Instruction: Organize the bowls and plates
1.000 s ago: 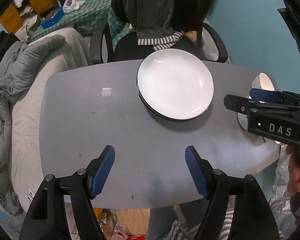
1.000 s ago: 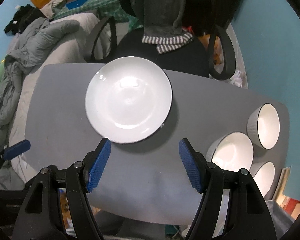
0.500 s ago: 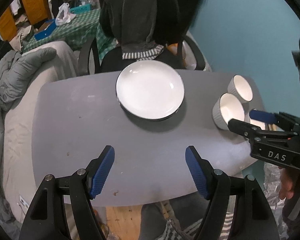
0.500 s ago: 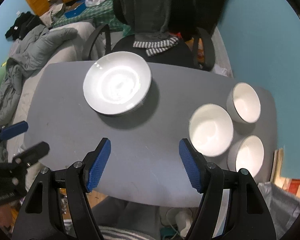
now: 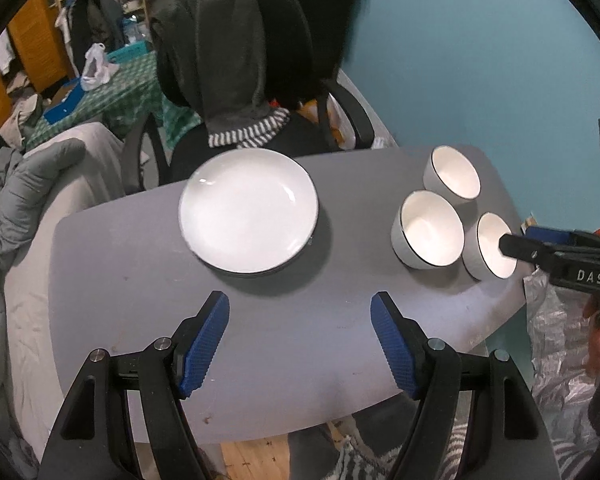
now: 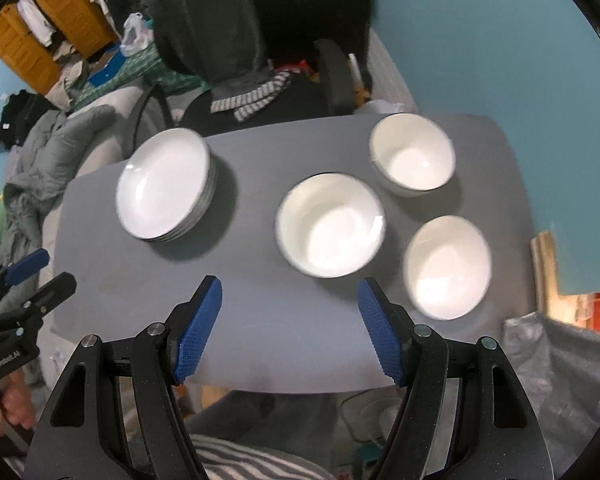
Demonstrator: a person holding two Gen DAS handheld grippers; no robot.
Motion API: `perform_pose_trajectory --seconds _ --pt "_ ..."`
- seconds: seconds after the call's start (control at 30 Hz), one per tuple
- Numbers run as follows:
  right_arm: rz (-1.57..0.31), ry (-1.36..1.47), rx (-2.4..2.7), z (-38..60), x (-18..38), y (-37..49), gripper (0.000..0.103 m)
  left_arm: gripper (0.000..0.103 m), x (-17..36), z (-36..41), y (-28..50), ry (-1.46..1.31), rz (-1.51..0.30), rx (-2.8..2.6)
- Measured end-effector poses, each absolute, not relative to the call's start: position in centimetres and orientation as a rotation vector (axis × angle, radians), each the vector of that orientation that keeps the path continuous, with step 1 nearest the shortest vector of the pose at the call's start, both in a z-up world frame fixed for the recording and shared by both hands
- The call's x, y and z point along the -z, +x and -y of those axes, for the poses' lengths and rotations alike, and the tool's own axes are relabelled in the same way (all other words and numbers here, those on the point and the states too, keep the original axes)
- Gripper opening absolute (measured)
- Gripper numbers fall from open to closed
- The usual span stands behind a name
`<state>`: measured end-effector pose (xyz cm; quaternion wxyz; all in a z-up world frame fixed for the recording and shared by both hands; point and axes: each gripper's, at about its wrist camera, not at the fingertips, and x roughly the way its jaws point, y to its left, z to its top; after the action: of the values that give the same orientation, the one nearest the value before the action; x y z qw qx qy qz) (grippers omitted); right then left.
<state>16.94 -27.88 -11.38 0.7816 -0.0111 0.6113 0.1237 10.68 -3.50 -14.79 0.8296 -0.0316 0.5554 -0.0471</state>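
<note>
A stack of white plates sits on the grey table toward its far side. Three white bowls stand apart at the right: a large one, a far one and a near one. My left gripper is open and empty, high above the table's near edge. My right gripper is open and empty, above the near edge before the large bowl; it shows in the left wrist view over the near bowl.
A black office chair draped with dark clothes stands behind the table. A bed with grey bedding lies at the left. A teal wall is at the right. A silver bag lies below the table's right end.
Both grippers have pulled back and up from the table, so the plates look smaller. The right view has swung right and now takes in all three bowls. Both stay open.
</note>
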Motion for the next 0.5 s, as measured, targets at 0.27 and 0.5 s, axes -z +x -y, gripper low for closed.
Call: perform_pose_trajectory --seconds 0.27,0.5 --pt "-1.331 -0.13 -0.295 30.7 13.0 19.3 0.07 0.075 16.6 6.9 13.7 -0.121 -1.284 0.137" --pt "-1.391 -0.133 -0.357 32.1 15.6 22.1 0.07 0.075 18.3 9.0 16.1 -0.116 -1.346 0.09"
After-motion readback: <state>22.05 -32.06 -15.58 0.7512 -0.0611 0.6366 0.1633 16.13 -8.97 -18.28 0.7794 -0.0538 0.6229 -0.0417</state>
